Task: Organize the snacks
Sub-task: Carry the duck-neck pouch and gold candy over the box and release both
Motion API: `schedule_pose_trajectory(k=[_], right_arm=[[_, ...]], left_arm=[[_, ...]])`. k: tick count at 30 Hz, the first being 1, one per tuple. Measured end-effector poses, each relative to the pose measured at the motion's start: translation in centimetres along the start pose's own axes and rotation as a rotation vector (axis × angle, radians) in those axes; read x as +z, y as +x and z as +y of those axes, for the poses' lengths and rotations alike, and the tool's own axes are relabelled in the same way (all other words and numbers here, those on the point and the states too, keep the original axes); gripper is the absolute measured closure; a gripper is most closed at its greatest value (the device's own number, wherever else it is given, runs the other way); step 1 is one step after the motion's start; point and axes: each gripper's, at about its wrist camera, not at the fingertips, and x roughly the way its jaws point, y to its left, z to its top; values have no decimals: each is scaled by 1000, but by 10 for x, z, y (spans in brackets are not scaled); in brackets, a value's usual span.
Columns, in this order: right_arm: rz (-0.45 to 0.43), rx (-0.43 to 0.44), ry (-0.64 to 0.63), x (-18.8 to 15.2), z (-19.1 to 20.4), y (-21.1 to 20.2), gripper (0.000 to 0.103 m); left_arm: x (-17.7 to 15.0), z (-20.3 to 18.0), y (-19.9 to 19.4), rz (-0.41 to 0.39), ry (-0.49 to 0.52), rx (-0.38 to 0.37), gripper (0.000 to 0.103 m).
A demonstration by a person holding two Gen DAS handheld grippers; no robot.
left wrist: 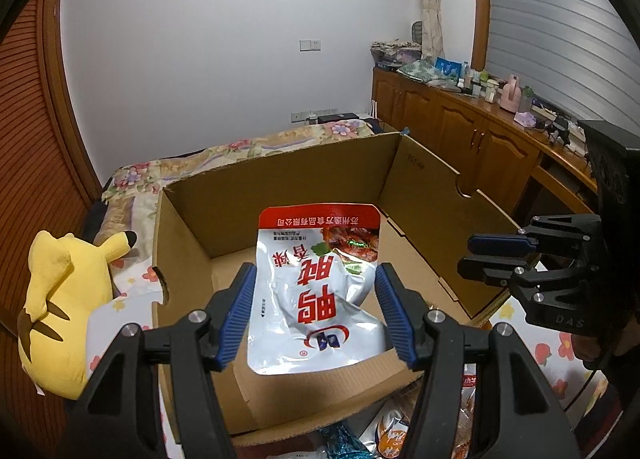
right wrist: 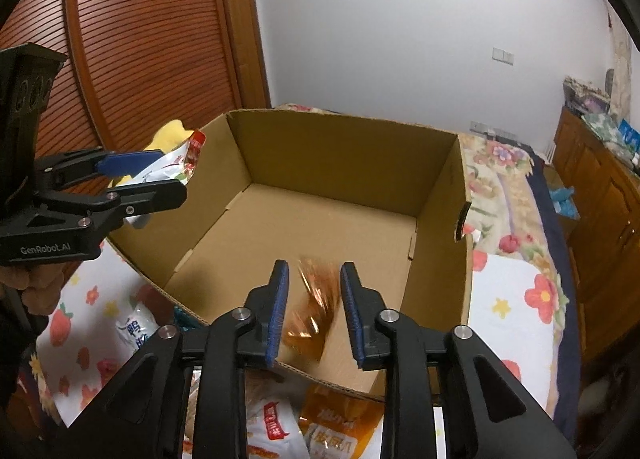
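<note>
A wide, open corrugated cardboard box (right wrist: 340,187) is sitting on a floral bedspread (right wrist: 516,287). The left gripper (left wrist: 316,299) is clamping a glossy silver-and-red snack pouch (left wrist: 316,291) by its edges over the box. Smaller and blurred, an amber crinkly packet (right wrist: 316,299) is hanging between the right gripper (right wrist: 314,311)'s ribbed blue pads (right wrist: 280,299), which are standing apart from it, released.

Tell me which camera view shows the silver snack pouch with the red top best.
The left wrist view: the silver snack pouch faces the camera, print legible, held between the left gripper's blue pads over the cardboard box. The right wrist view shows only part of the pouch, edge-on behind that gripper's fingers.
</note>
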Motion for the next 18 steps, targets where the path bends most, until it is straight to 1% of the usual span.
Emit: schedule_pose_trajectory(k=[11,18], right_arm=[[2,-3,13,-9,-4,-7,72],[0,-11,23,-16,-6,-15,70]], left_arm=[[6,2,17,35,-15,14,41],[6,1,21,30,-18,18,41]])
